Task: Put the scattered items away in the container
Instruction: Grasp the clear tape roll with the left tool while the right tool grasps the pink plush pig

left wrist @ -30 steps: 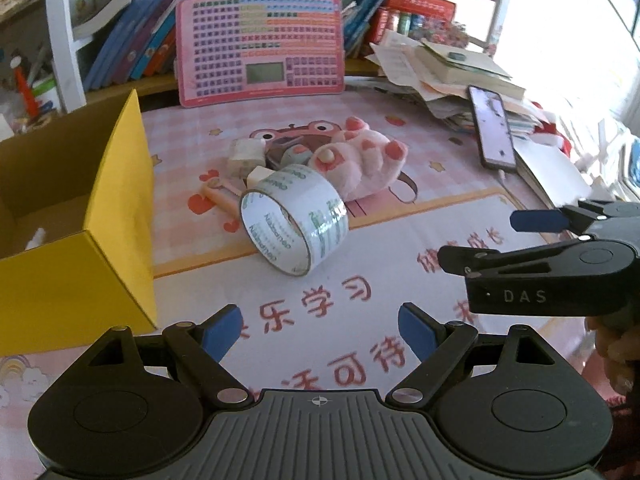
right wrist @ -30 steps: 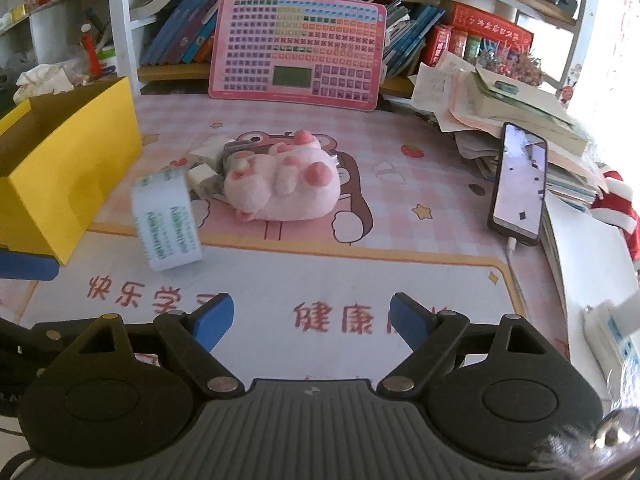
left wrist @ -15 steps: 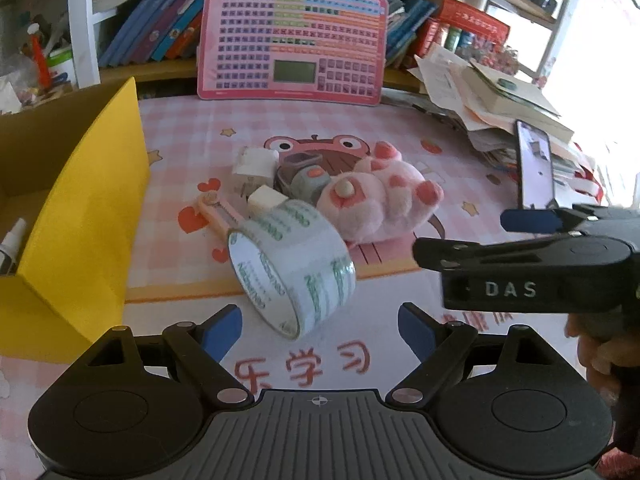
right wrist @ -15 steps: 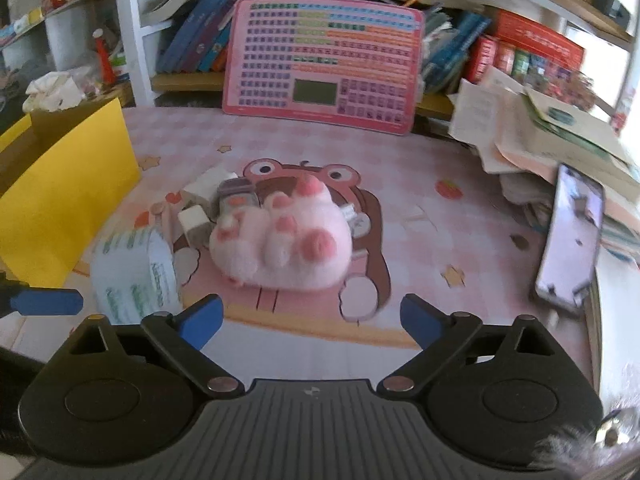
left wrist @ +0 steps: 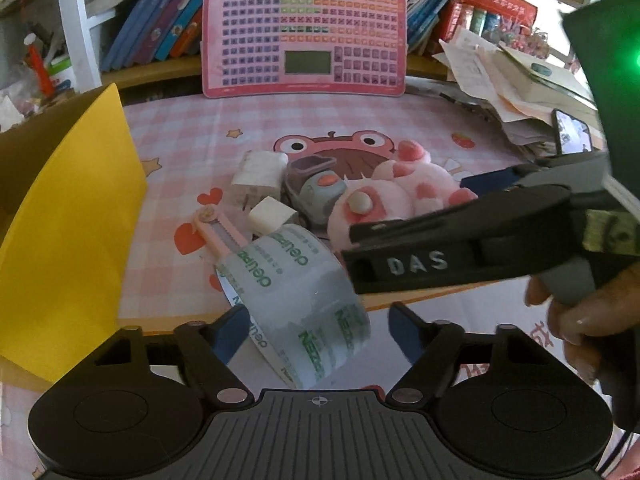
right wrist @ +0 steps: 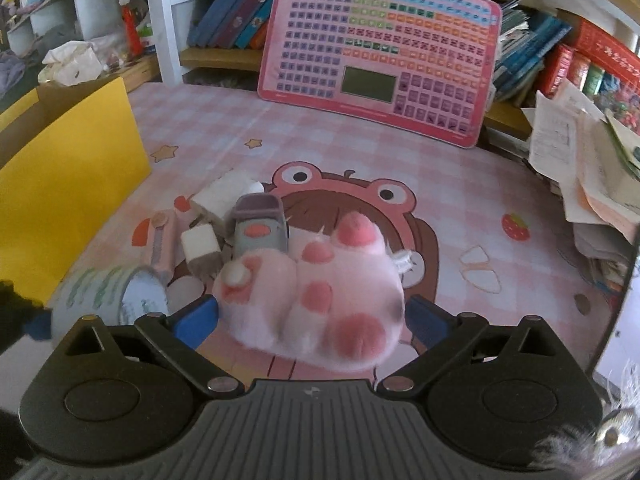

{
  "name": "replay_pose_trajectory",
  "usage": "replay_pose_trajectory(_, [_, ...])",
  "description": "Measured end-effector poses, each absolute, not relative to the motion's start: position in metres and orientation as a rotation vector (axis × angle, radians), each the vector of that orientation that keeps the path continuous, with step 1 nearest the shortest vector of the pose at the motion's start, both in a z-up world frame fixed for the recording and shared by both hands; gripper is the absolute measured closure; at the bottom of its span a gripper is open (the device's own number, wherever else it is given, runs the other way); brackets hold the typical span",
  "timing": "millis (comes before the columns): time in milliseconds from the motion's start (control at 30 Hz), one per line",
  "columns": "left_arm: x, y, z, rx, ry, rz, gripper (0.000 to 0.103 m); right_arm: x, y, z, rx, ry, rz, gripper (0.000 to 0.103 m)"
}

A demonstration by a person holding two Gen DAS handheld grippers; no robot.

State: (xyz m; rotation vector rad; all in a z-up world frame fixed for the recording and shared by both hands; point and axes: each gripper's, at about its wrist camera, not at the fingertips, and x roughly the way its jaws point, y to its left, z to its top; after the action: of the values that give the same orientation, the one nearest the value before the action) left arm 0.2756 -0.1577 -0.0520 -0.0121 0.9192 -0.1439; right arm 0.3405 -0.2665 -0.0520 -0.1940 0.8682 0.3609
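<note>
Pink plush fills the gap ahead of the right gripper (right wrist: pixel 312 320): the plush paw toy (right wrist: pixel 320 304) lies on the desk mat (right wrist: pixel 460 200) directly between its spread blue fingers (right wrist: pixel 196 320), neither pad visibly pressing it yet. Its long axis appears to run away from the gripper, toes forward, so the fingers flank its narrower width. Left of the plush, touching or nearly so, lies the roll of clear tape (left wrist: pixel 304 300), resting on its side with its open core facing down-left; the left gripper (left wrist: pixel 320 332) has its own fingers spread either side of that roll, not yet closed on it. Beyond the plush, just behind it, sit a grey toy truck (right wrist: pixel 258 224), two white blocks (right wrist: pixel 200 248) and a pink utility knife (left wrist: pixel 218 232). The yellow box (left wrist: pixel 72 220), judged to be the container, stands well left of the plush, so the left gripper is the nearer one to it. Each gripper looks set to close on the item in front of it, and the plush will squash easily under the grip.
</note>
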Motion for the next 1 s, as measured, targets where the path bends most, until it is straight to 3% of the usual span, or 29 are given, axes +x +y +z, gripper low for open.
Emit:
replay_pose_trajectory(33, [0.276,-0.157,-0.052,-0.016,0.919,-0.142,0.039,0.344,-0.266,-0.053,-0.190,0.871,0.365,0.001])
replay_pose_trajectory(100, [0.278,-0.156,-0.052,-0.027,0.922,-0.143,0.057,0.349,-0.265,-0.055,-0.181,0.871,0.367,0.000])
replay_pose_trajectory(167, [0.278,-0.154,-0.053,-0.044,0.926,-0.156,0.063,0.352,-0.267,-0.055,-0.171,0.869,0.373,0.000])
replay_pose_trajectory(300, [0.277,-0.155,-0.053,-0.041,0.931,-0.169,0.064,0.353,-0.270,-0.056,-0.159,0.863,0.388,0.005])
replay_pose_trajectory(433, [0.273,-0.155,-0.047,-0.042,0.920,-0.191,0.066,0.350,-0.271,-0.053,-0.165,0.847,0.401,0.017])
replay_pose_trajectory(467, [0.272,-0.156,-0.045,-0.041,0.916,-0.200,0.072,0.348,-0.272,-0.052,-0.165,0.844,0.403,0.020])
replay_pose_trajectory(500, [0.271,-0.157,-0.043,-0.041,0.915,-0.212,0.087,0.347,-0.273,-0.051,-0.159,0.843,0.405,0.021])
replay_pose_trajectory(533, [0.270,-0.157,-0.041,-0.038,0.914,-0.218,0.091,0.345,-0.275,-0.049,-0.149,0.844,0.407,0.022])
replay_pose_trajectory(700, [0.260,-0.157,-0.036,-0.022,0.892,-0.251,0.100,0.331,-0.285,-0.036,-0.104,0.831,0.401,0.025])
replay_pose_trajectory(1000, [0.237,-0.152,-0.023,-0.018,0.855,-0.273,0.100,0.301,-0.298,-0.020,-0.039,0.837,0.387,0.024])
